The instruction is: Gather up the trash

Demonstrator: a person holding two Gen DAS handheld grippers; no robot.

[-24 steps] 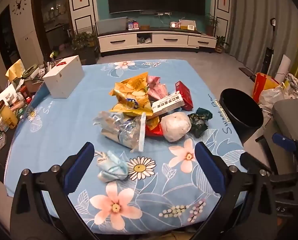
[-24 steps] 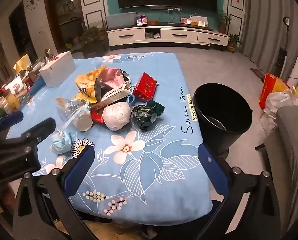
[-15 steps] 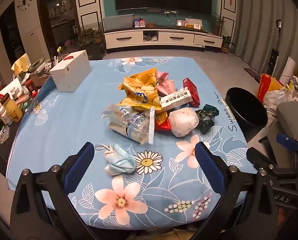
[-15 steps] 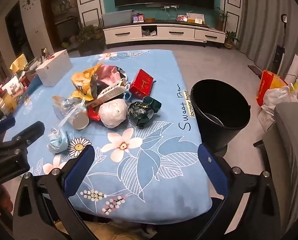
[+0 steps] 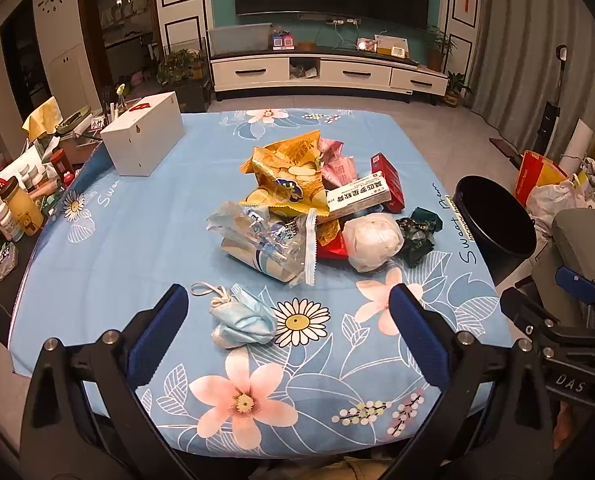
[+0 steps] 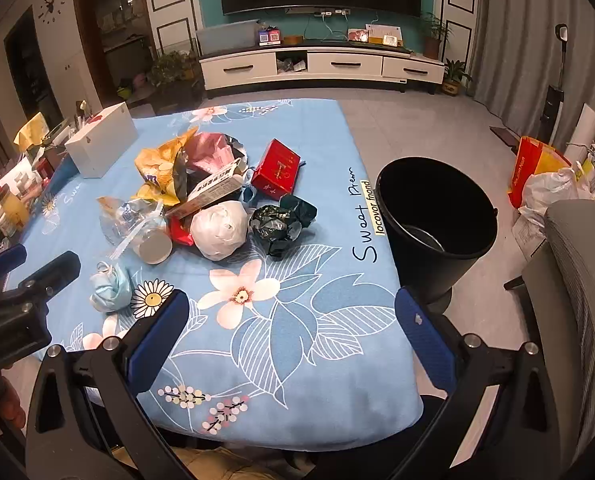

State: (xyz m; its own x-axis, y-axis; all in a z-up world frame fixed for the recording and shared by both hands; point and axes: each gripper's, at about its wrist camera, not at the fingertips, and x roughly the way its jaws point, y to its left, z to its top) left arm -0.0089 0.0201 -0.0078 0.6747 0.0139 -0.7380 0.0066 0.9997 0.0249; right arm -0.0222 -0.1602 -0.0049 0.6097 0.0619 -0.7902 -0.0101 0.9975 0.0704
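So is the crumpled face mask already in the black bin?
No, the crumpled face mask lies on the tablecloth, apart from the black bin.

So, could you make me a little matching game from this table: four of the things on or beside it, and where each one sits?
Things:
1. crumpled face mask
2. black bin
3. white box
4. red carton

Places:
A. on the floor beside the table's right edge
B. far left part of the tablecloth
C. nearest the grippers, by the printed daisy
D. far right side of the trash pile

Pairs: 1-C, 2-A, 3-B, 4-D
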